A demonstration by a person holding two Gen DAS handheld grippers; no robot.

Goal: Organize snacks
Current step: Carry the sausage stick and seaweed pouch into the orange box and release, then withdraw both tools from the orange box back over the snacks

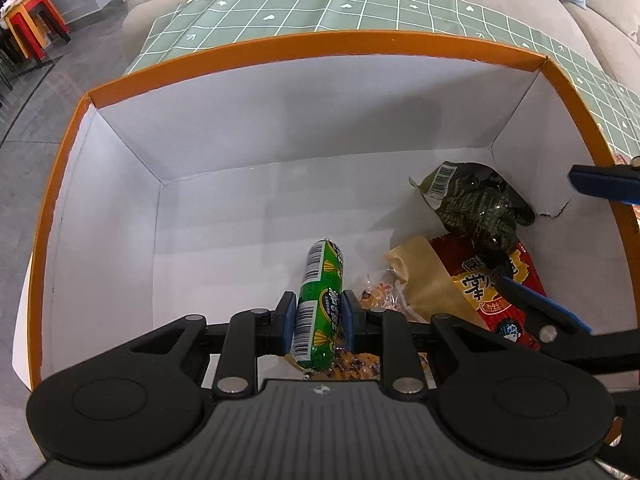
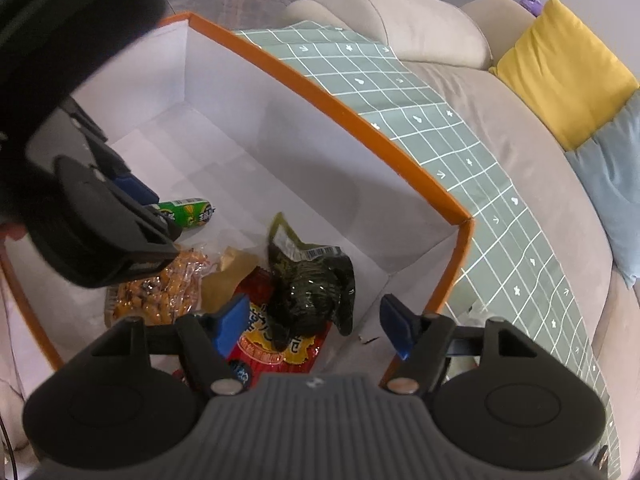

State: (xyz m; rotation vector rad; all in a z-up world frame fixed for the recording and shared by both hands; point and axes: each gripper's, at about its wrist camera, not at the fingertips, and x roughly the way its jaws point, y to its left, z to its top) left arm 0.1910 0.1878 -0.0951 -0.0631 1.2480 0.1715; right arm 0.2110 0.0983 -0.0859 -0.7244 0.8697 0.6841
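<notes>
The left tool (image 1: pixel 317 316) is clamped on a green foil-wrapped sausage stick with barcodes (image 1: pixel 320 300), its blue pads pressing both sides; the stick's lower end is cut off behind the tool's black body. It is held inside a white cardboard box with an orange rim (image 1: pixel 224 54), over the box floor. Left of this tool and ahead of it the white floor and walls lie bare, giving open room up to the far wall. Just right of it lies a clear bag of orange-brown snack pieces (image 2: pixel 160 292), mostly hidden under the tool in the left wrist view. Further right are a tan paper-like packet (image 1: pixel 424 276), a red and yellow printed snack packet (image 1: pixel 496 292) and, on top of that, a dark green glossy vacuum pouch with a barcode (image 1: pixel 476 204), near the box's right corner. The right tool (image 2: pixel 314 326) hangs above the red packet with its jaws apart and nothing pressed between them; the dark pouch lies just ahead of its fingers. The box's right wall stands near its right finger. Beyond the rim spread a green checked cloth (image 2: pixel 400 92) and a beige sofa (image 2: pixel 520 184).
</notes>
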